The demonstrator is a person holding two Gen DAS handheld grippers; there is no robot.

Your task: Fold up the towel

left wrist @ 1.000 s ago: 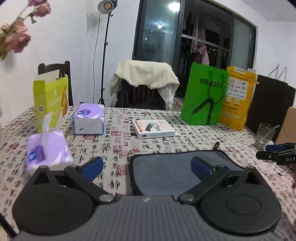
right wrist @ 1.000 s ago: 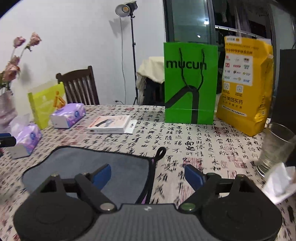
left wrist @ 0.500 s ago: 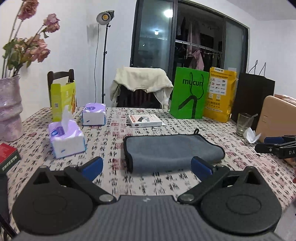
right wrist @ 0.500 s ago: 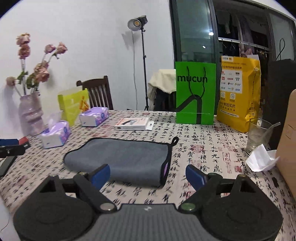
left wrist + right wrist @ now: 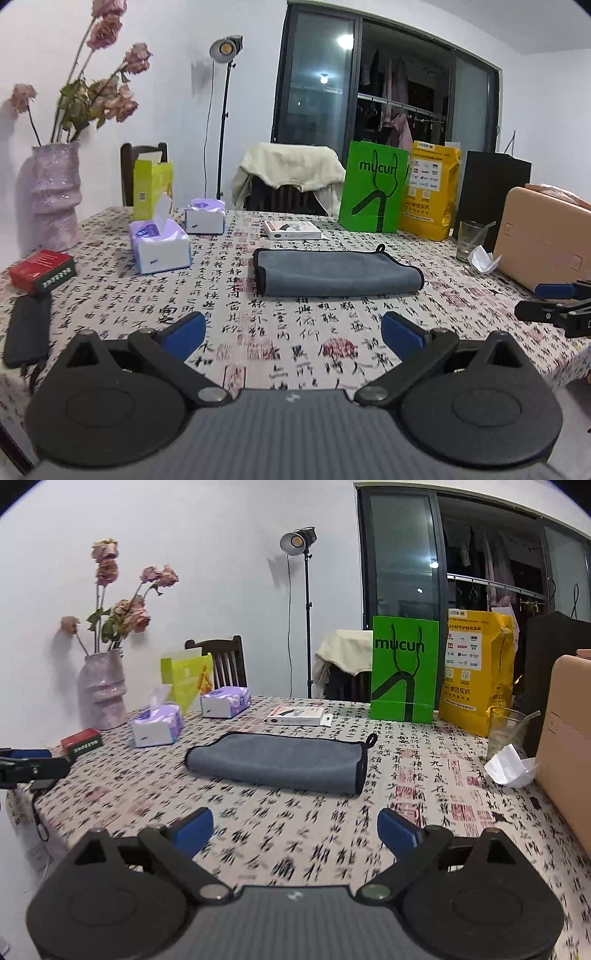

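Note:
A grey towel with black trim lies folded flat in the middle of the table; it also shows in the right wrist view. My left gripper is open and empty, held near the table's front edge, well short of the towel. My right gripper is open and empty, also back from the towel. The right gripper's fingers show at the right edge of the left wrist view. The left gripper's fingers show at the left edge of the right wrist view.
Two tissue packs, a white box, a red box, a black phone, a vase, green and yellow bags, a glass and a tan case ring the towel.
Both grippers have pulled back from the towel toward the table's front edge and risen. The towel lies still where it was left.

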